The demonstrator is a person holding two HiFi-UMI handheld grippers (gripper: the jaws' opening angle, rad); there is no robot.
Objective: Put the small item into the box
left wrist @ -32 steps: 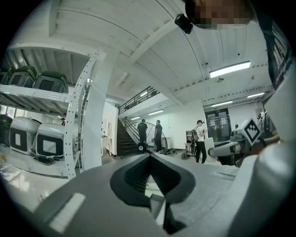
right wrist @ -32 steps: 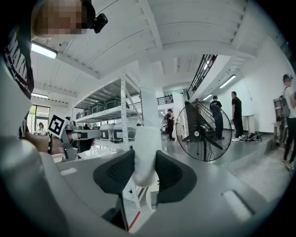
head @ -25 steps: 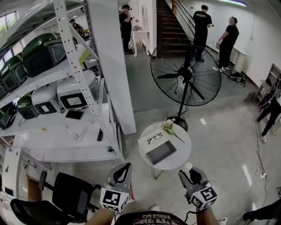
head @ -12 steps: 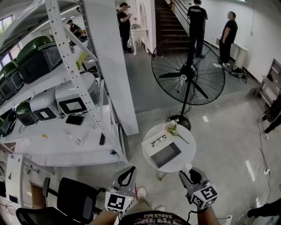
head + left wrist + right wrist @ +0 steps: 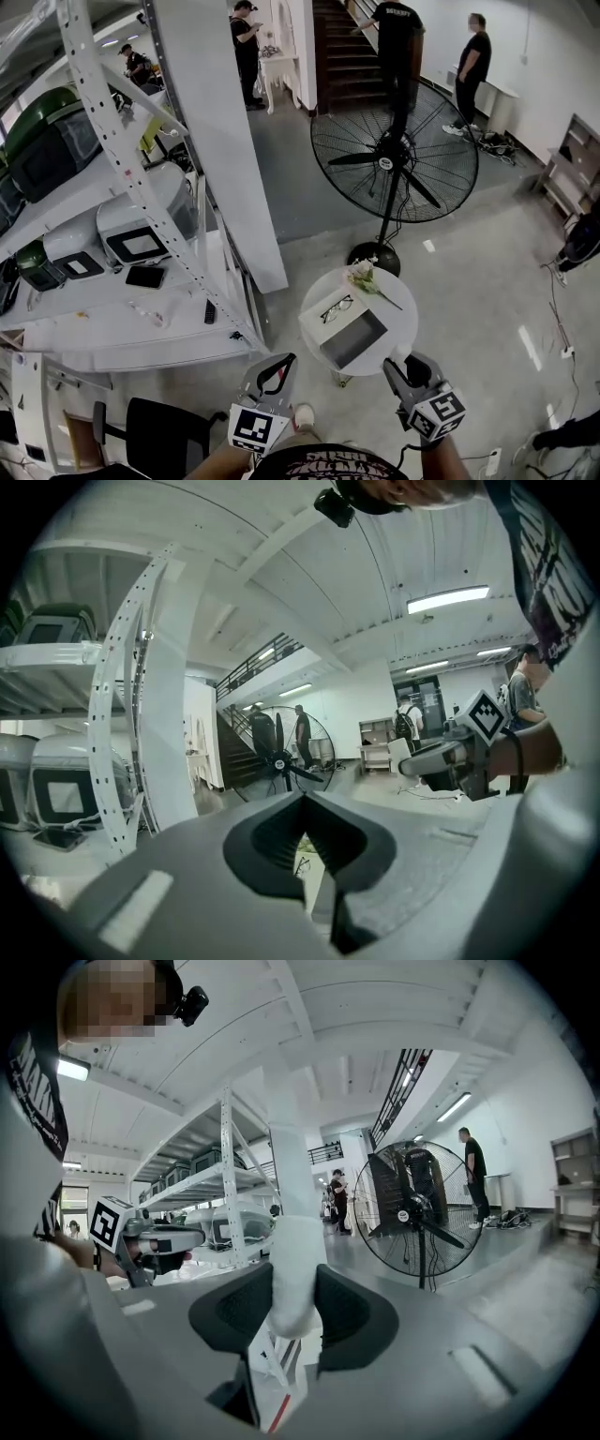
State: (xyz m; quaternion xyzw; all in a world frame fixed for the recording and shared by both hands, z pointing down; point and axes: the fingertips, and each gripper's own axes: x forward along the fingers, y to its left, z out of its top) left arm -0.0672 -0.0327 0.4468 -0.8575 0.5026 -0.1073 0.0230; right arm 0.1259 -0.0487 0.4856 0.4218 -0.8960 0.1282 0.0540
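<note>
Two claws near box (image 5: 349,335): L gripper (image 5: 277,364) clenched empty, R gripper (image 5: 401,367) grasping small white item (image 5: 293,1269).

Wears a black T-shirt (image 5: 328,465) with red lettering across the chest and pale print at the sides, plus a small black camera (image 5: 192,1003) mounted at the head. Shows the same build on the left gripper (image 5: 281,364) and the right gripper (image 5: 403,364): pale grey moulded shells, dark ribbed pads lining the jaws, a light rectangular label on each shell. Bears a white marker cube (image 5: 253,429) with black squares behind each. Trails a thin black cable (image 5: 405,457) under the right one.
</note>
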